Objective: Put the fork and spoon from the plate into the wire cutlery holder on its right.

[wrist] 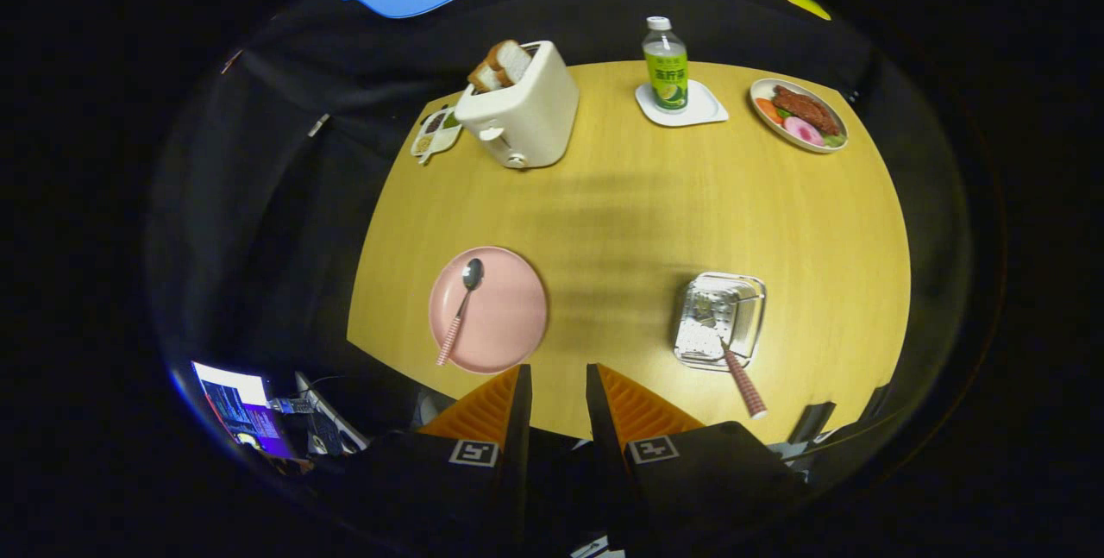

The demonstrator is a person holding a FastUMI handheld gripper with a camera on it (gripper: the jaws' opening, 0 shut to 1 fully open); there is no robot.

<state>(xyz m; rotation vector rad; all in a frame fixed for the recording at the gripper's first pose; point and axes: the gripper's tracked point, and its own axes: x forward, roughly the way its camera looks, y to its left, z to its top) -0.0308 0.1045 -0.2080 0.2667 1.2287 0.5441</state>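
The gripper (559,385) hangs high over the yellow table (638,222), and its two orange fingers (492,407) at the bottom middle of the frame stand a little apart with nothing between them. The spoon (460,310) lies on the pink plate (509,316) at the lower left, just ahead of the left finger, with its bowl pointing away and its striped handle pointing near. The fork (743,381) already stands in the wire holder (720,319) at the lower right, its striped handle leaning out toward the fingers. So I think the spoon is the job left. It lies flat and thin on a smooth plate, so the fingers could slip off it or push the plate. The leaning fork handle could get bumped when the spoon comes in, and the light holder could tip. The toaster (526,105), bottle (665,65) and food dish (798,114) sit far off along the top.
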